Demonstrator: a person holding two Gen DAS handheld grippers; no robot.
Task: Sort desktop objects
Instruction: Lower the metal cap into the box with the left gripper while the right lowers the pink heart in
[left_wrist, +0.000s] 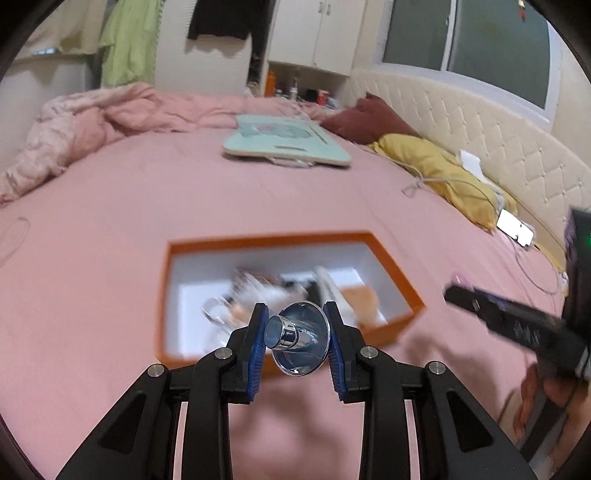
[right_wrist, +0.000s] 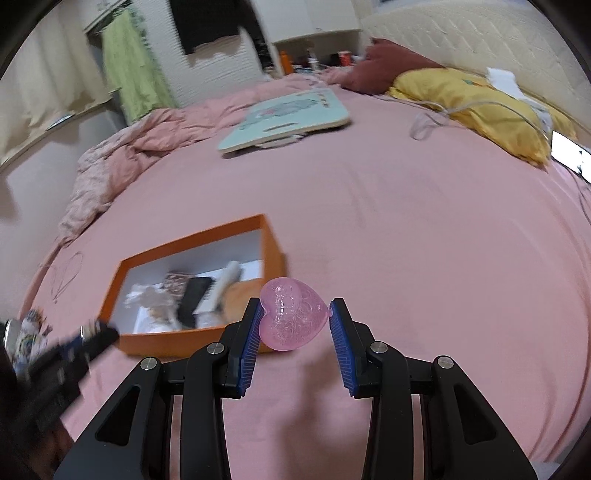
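My left gripper (left_wrist: 296, 338) is shut on a shiny chrome cup-shaped piece (left_wrist: 300, 338) and holds it over the near edge of an orange box (left_wrist: 400, 280) with a white inside. The box holds several blurred items. My right gripper (right_wrist: 295, 321) is shut on a clear pink heart-shaped case (right_wrist: 291, 318) and holds it above the pink sheet, just right of the orange box (right_wrist: 273, 240). The right gripper also shows at the right edge of the left wrist view (left_wrist: 458, 291), and the left gripper shows blurred at the lower left of the right wrist view (right_wrist: 99, 332).
All lies on a bed with a pink sheet (left_wrist: 110, 221). A mint lap tray (left_wrist: 288, 142) lies farther back. A crumpled pink blanket (left_wrist: 74, 129) is at back left. Yellow (left_wrist: 443, 173) and maroon (left_wrist: 369, 118) pillows, cables and a lit phone (left_wrist: 515, 225) lie at right.
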